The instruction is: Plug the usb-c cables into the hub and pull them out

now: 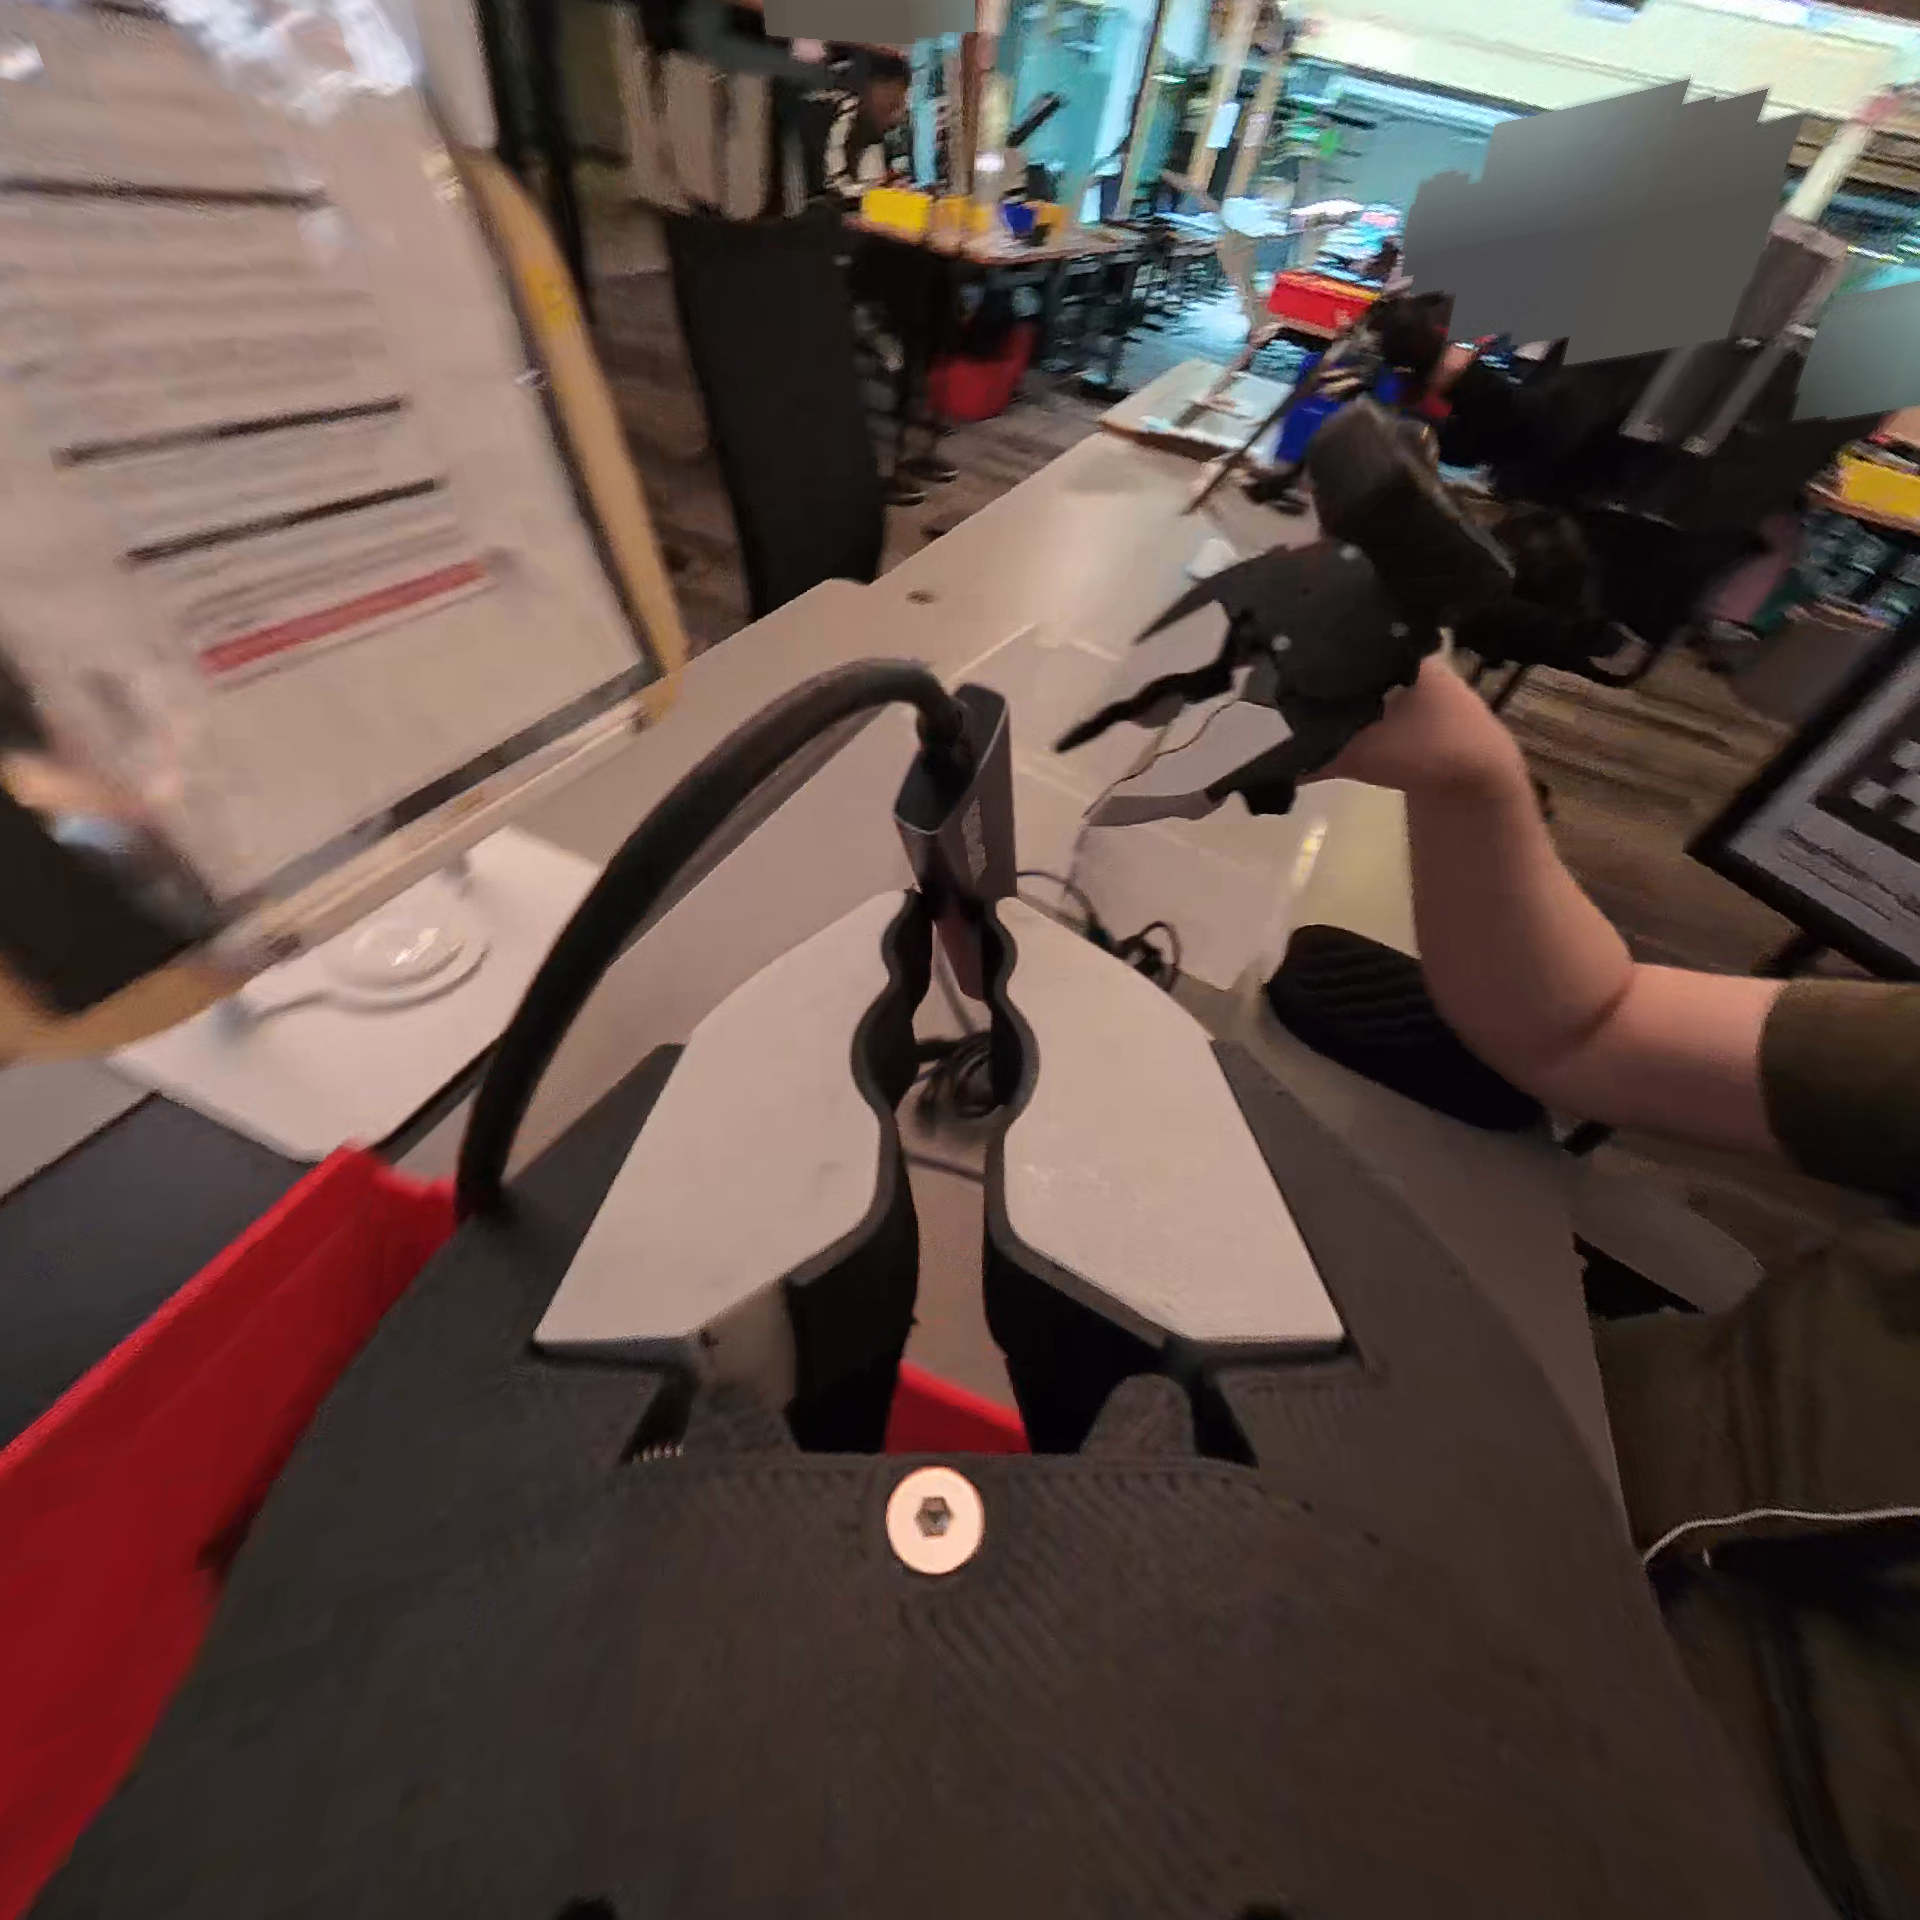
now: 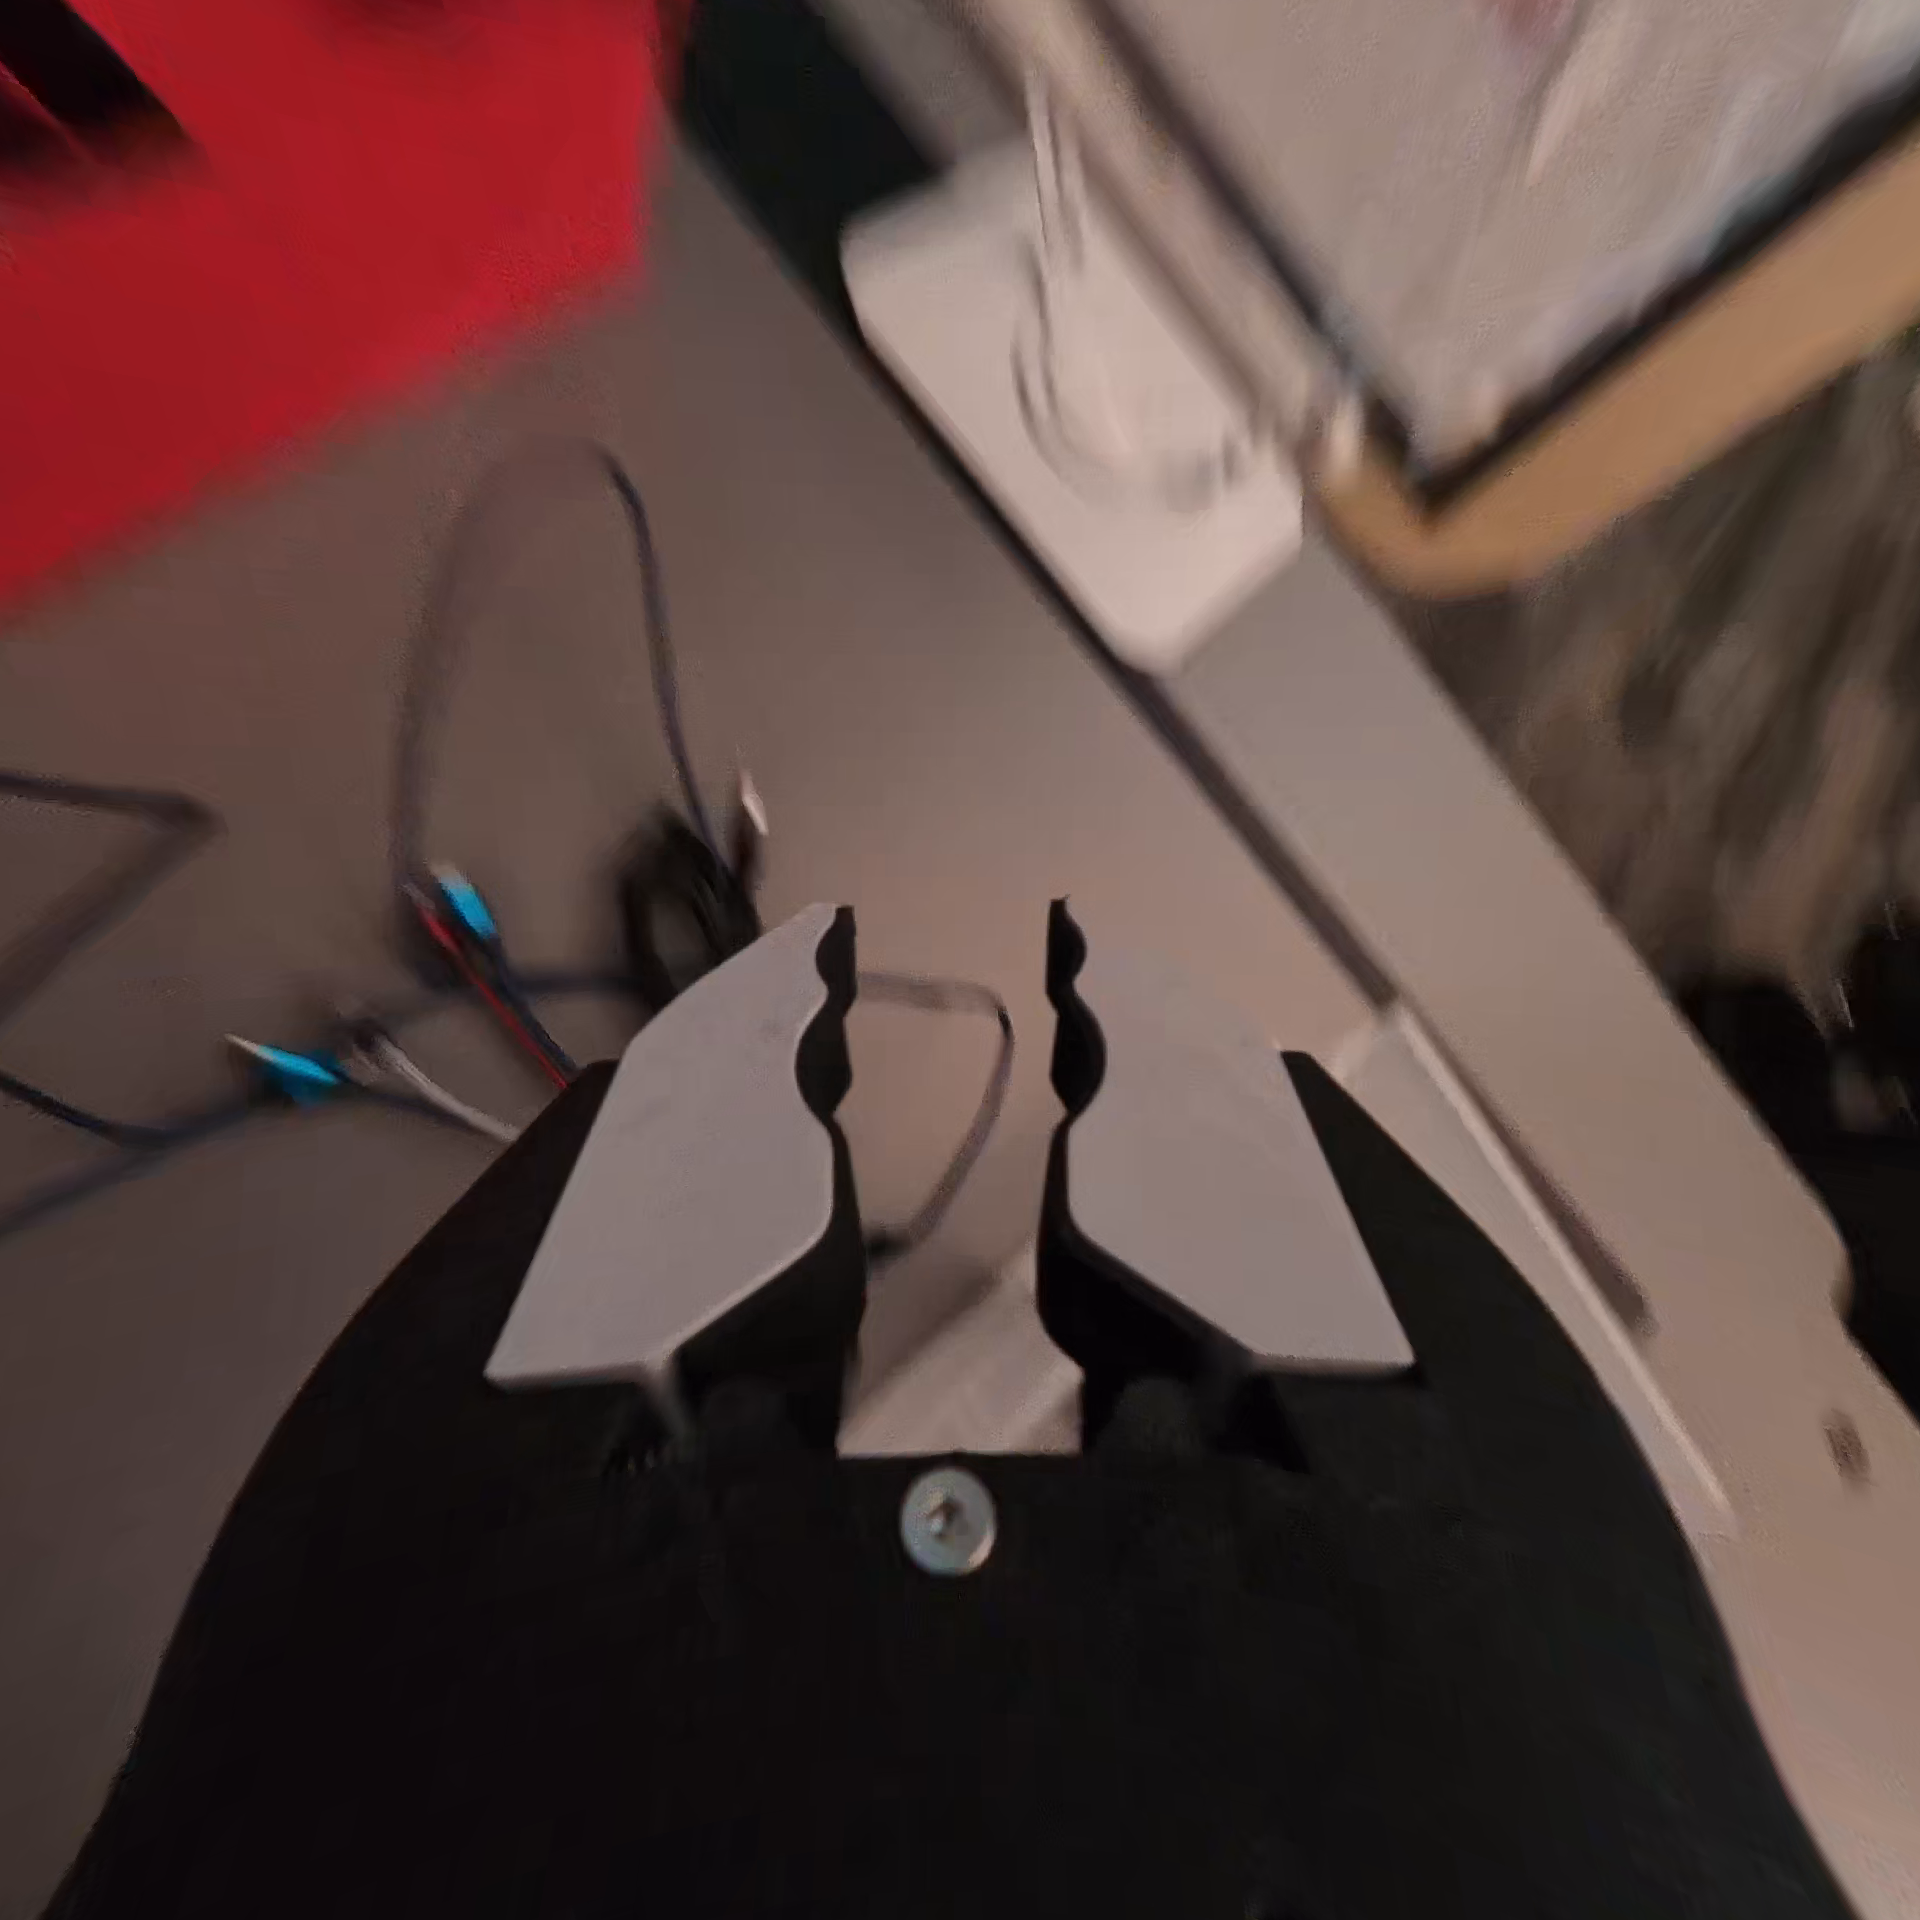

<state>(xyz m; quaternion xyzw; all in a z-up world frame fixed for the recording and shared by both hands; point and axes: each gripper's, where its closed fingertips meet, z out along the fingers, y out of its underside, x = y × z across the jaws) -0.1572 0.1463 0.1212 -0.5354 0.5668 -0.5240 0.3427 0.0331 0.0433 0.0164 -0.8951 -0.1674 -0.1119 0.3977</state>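
My left gripper is shut on the grey hub and holds it upright above the table. The hub's thick black cable arcs up and back to the left. My right gripper is open and empty over the table; it also shows in the left wrist view, held by a hand to the right of the hub. Thin cables with blue-tipped plugs lie loose on the table, left of the right gripper. A thin grey cable loop lies under the right gripper's fingers.
A red bin stands at the left, also in the right wrist view. A framed white sheet on a clear stand stands at the table's back edge. A black wrist pad lies at the right. The grey table ends beyond.
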